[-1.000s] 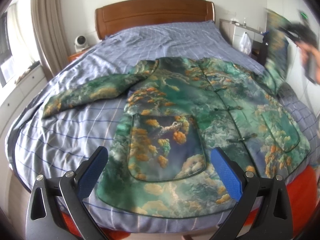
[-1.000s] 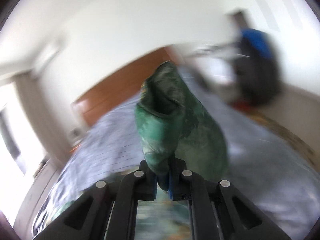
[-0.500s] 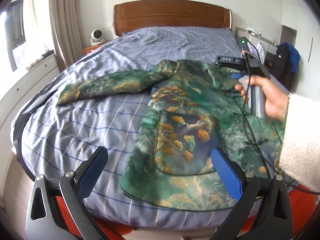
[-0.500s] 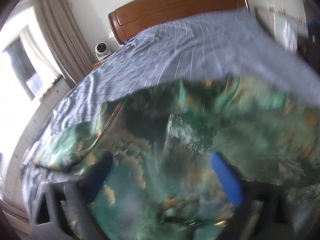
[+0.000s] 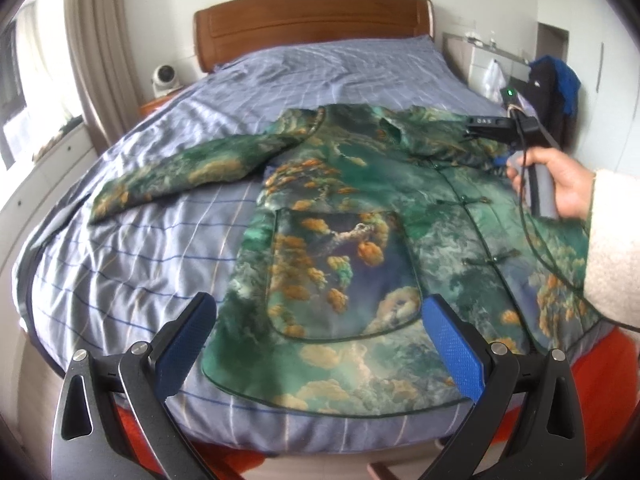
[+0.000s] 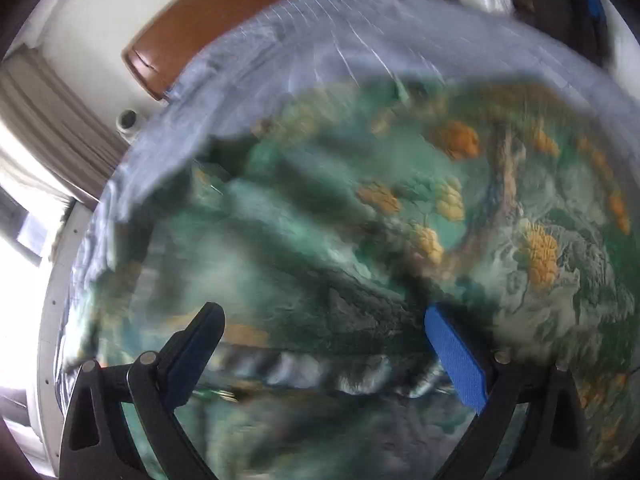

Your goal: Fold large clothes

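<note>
1. The bed (image 5: 132, 264), under a blue-grey striped cover, stretches ahead of both grippers.
2. The green patterned jacket (image 5: 360, 240) lies flat on it, front up, directly ahead of the left gripper (image 5: 320, 344), one sleeve (image 5: 180, 172) reaching out to that gripper's left.
3. The left gripper hovers over the near hem, fingers spread wide, gripping nothing.
4. The right gripper (image 6: 328, 352), fingers apart and empty, hangs close above the jacket's upper part; that view is blurred.

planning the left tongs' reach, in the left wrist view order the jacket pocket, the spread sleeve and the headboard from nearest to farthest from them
1. jacket pocket, right ahead of the left tongs
2. spread sleeve, farther off to the left
3. headboard, at the bed's far end
</note>
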The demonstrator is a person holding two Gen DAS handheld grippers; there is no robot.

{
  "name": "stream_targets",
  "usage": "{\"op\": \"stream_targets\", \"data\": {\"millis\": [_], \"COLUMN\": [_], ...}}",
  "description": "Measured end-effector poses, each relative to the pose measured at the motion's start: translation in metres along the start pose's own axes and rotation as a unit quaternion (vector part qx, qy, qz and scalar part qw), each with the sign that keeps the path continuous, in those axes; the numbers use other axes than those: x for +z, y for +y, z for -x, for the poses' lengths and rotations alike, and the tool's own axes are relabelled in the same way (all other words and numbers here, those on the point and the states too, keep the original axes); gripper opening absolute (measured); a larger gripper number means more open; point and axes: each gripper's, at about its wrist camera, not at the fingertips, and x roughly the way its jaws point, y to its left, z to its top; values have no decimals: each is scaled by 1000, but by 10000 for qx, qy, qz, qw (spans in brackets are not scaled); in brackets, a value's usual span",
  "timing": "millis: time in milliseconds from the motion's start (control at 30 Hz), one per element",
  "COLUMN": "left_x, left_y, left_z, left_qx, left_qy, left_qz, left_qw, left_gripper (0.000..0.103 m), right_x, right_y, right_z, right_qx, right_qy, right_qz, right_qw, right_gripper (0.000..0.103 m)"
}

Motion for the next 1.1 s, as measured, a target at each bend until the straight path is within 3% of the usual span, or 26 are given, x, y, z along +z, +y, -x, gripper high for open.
{"op": "stream_targets", "data": {"millis": [100, 167, 333, 433, 500, 800, 1100], "left_x": [-1, 0, 2, 3, 2, 6, -1], "left_y": [0, 3, 3, 1, 0, -8, -42], "left_z": [1, 0, -11, -19, -19, -15, 9], "left_qx": [16, -128, -157, -258, -258, -297, -968], "left_qy": [8, 15, 70, 160, 138, 60, -350], "left_qz": [-36, 68, 149, 140, 127, -95, -1033], "left_qw": [10000, 9999, 9997, 9994, 9995, 9995, 9893], "left_gripper": [103, 103, 103, 103, 103, 103, 103], "right_x": [-11, -25, -97, -149, -182, -270, -286], "right_y": [19, 36, 83, 91, 85, 60, 61], "right_z": [27, 54, 141, 179, 196, 200, 191], "right_qx": [19, 380, 923, 784, 457, -146, -182], "right_qy": [-554, -803, -1537, -1755, -1841, -1221, -1037], "right_qz": [280, 401, 1437, 2074, 2372, 3019, 2969], "right_qw": [9981, 9952, 9732, 9592, 9528, 9454, 9491], "right_gripper": [99, 100, 102, 102, 103, 102, 102]}}
